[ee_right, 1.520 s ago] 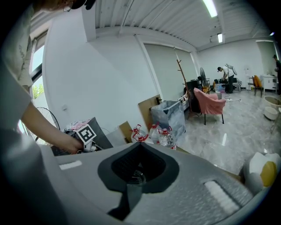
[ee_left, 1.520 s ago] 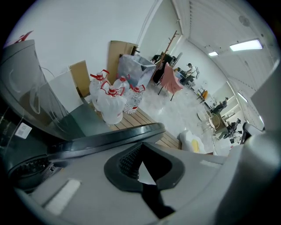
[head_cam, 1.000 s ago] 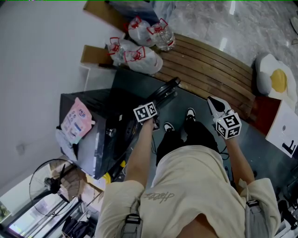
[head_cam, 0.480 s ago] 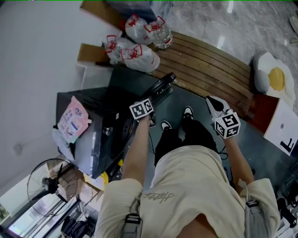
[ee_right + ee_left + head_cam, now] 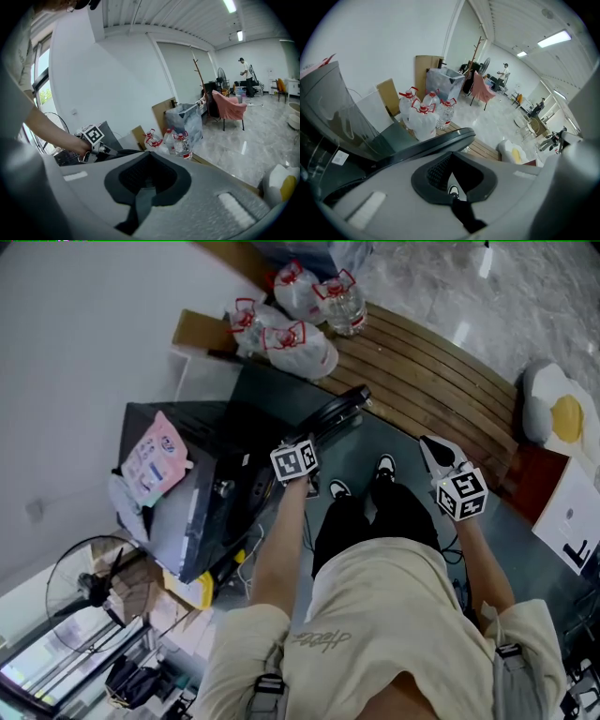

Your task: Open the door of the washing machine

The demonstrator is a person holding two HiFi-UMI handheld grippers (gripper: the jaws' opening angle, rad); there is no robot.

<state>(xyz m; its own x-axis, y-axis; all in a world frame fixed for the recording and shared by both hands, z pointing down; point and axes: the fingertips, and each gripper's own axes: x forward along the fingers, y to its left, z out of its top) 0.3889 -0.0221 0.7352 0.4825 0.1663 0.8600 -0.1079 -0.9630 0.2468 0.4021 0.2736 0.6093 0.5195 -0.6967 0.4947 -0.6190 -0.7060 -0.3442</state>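
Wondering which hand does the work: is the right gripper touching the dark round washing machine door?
Apart. The head view shows a gap of floor between the right gripper and the dark round door.

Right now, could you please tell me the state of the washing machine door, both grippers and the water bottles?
washing machine door: open, swung outward.
left gripper: shut, nothing between its jaws, close by the door's rim.
right gripper: shut, empty, held in the air away from the door.
water bottles: upright, red caps on.
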